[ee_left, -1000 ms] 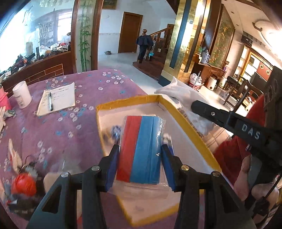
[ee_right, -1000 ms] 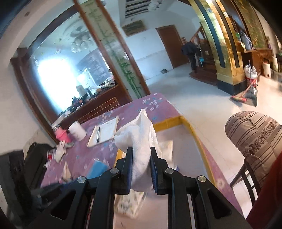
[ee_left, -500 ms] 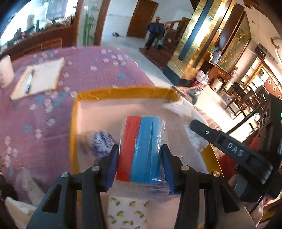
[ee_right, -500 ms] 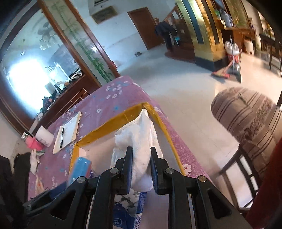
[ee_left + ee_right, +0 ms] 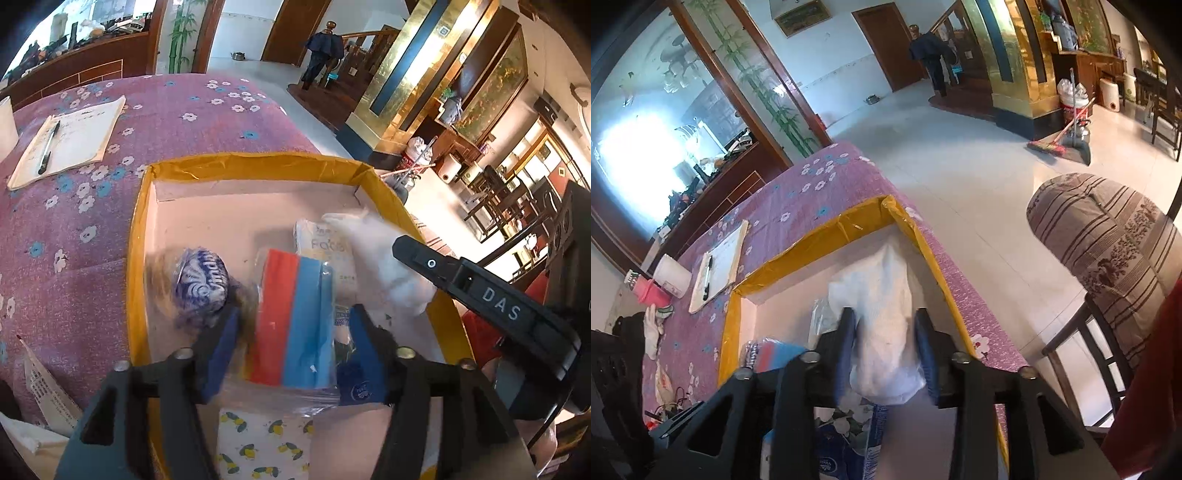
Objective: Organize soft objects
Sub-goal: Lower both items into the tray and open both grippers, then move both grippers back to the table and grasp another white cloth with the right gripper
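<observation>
the left gripper (image 5: 291,328) has its fingers spread apart, with gaps on both sides of the red and blue cloth pack (image 5: 293,321), which sits inside the yellow-rimmed box (image 5: 255,162). the right gripper (image 5: 886,350) is also parted, loosely flanking the white cloth (image 5: 882,314) at the box's right wall; contact cannot be confirmed. the box already contains a blue and white bundle (image 5: 201,282), a tissue pack (image 5: 325,247) and a bee-print cloth (image 5: 266,443). judgement: both items appear deposited; withdrawal remains. loose items (image 5: 652,328) lie near the table's left edge. the purple flowered tablecloth (image 5: 184,110) carries a notepad (image 5: 70,138). beyond lies a tiled hall.
</observation>
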